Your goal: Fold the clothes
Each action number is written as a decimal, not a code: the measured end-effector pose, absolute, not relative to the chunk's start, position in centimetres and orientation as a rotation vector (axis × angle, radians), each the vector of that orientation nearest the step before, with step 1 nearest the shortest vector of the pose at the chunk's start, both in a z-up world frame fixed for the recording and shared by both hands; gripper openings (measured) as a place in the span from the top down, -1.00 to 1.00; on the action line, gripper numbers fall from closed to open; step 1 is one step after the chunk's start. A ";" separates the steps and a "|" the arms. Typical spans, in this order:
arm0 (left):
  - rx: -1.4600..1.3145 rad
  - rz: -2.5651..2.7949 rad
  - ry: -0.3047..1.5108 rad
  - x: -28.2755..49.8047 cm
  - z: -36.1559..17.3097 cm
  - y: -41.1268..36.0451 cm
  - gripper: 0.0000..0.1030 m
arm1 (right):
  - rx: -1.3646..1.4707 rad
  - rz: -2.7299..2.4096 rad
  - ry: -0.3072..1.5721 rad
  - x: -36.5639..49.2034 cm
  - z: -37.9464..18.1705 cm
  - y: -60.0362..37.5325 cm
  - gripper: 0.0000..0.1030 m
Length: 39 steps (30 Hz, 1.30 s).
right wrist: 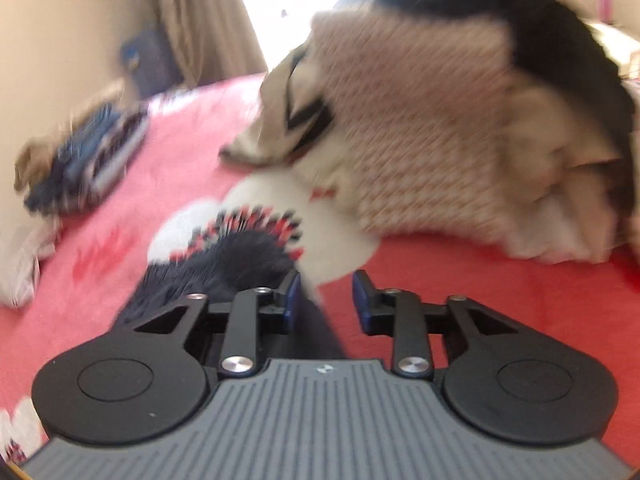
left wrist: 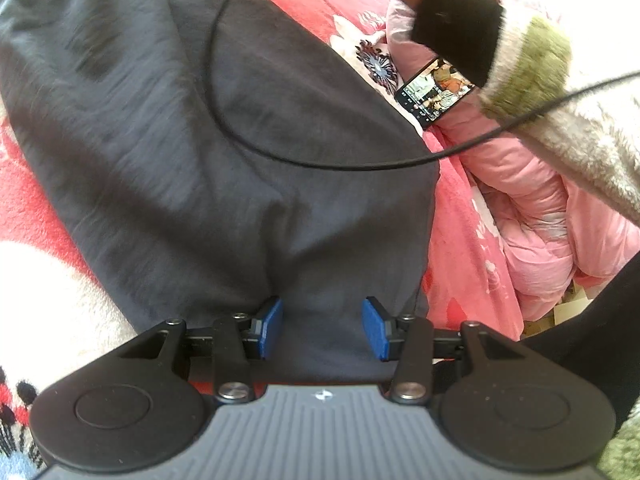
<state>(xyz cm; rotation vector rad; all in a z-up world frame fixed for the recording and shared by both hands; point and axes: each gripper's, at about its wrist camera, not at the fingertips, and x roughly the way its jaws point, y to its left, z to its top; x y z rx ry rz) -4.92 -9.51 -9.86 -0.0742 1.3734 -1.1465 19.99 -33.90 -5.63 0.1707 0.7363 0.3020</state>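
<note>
My left claw (left wrist: 322, 328) jaws part-open around a bunched fold of dark navy cotton garment (left wrist: 224, 140) spread across the red floral fleece blanket (left wrist: 28, 204), my right claw (right wrist: 325, 300) narrow, gripping nothing, garment's edge just beside it, cream knitted sweater (right wrist: 432, 140) heaped beyond

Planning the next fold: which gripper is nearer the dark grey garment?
Left. The left gripper straddles the dark grey garment; the right gripper sits at its edge.
</note>
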 end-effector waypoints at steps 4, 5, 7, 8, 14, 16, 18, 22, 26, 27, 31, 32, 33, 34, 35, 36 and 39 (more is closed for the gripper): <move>-0.062 -1.144 1.365 -5.1 -9.7 -9.6 0.12 | 0.240 0.324 0.709 15.4 -2.0 -37.5 0.43; -0.061 -1.142 1.363 -5.1 -9.7 -9.6 0.11 | 0.244 0.350 0.729 14.0 -1.7 -37.8 0.43; -0.057 -1.137 1.359 -5.2 -9.6 -9.7 0.11 | 0.254 0.407 0.787 11.5 -1.8 -38.1 0.43; -0.054 -1.135 1.356 -5.3 -9.5 -9.6 0.11 | 0.263 0.433 0.821 10.4 -2.3 -38.1 0.44; -0.044 -1.111 1.358 -5.5 -9.5 -9.9 0.09 | 0.237 0.350 1.010 6.4 -9.0 -37.8 0.48; -0.044 -1.098 1.361 -5.6 -9.4 -10.0 0.09 | 0.225 0.284 1.003 6.0 -10.1 -38.5 0.78; -0.043 -1.084 1.360 -5.7 -9.2 -10.0 0.06 | 0.254 0.245 0.975 5.7 -10.3 -39.4 0.85; -0.028 -1.074 1.348 -6.2 -8.8 -10.3 0.01 | 0.216 0.155 0.900 4.3 -8.4 -40.5 0.74; -0.019 -1.077 1.338 -6.4 -8.4 -10.5 0.00 | 0.200 0.171 0.869 1.6 -6.8 -41.3 0.73; -0.018 -1.079 1.335 -6.4 -8.3 -10.6 0.00 | 0.183 0.177 0.877 1.2 -6.7 -41.2 0.73; -0.007 -1.091 1.326 -6.5 -8.0 -10.7 -0.02 | 0.119 0.200 0.907 -0.5 -6.8 -40.7 0.73; -0.004 -1.091 1.325 -6.6 -8.1 -10.7 -0.02 | 0.115 0.203 0.914 -0.6 -7.0 -40.6 0.72; -0.002 -1.091 1.325 -6.7 -8.1 -10.7 -0.02 | 0.116 0.205 0.919 -0.6 -7.1 -40.5 0.70; 0.000 -1.091 1.325 -6.8 -8.1 -10.7 -0.02 | 0.117 0.206 0.925 -0.7 -7.3 -40.4 0.64; 0.002 -1.090 1.327 -6.8 -8.1 -10.7 -0.02 | 0.115 0.210 0.927 -0.6 -7.5 -40.2 0.56; 0.004 -1.090 1.328 -6.9 -8.1 -10.7 -0.02 | 0.111 0.214 0.925 -0.5 -7.6 -40.1 0.53; 0.010 -1.089 1.328 -7.0 -8.3 -10.7 -0.02 | 0.076 0.229 0.930 0.4 -8.2 -39.4 0.48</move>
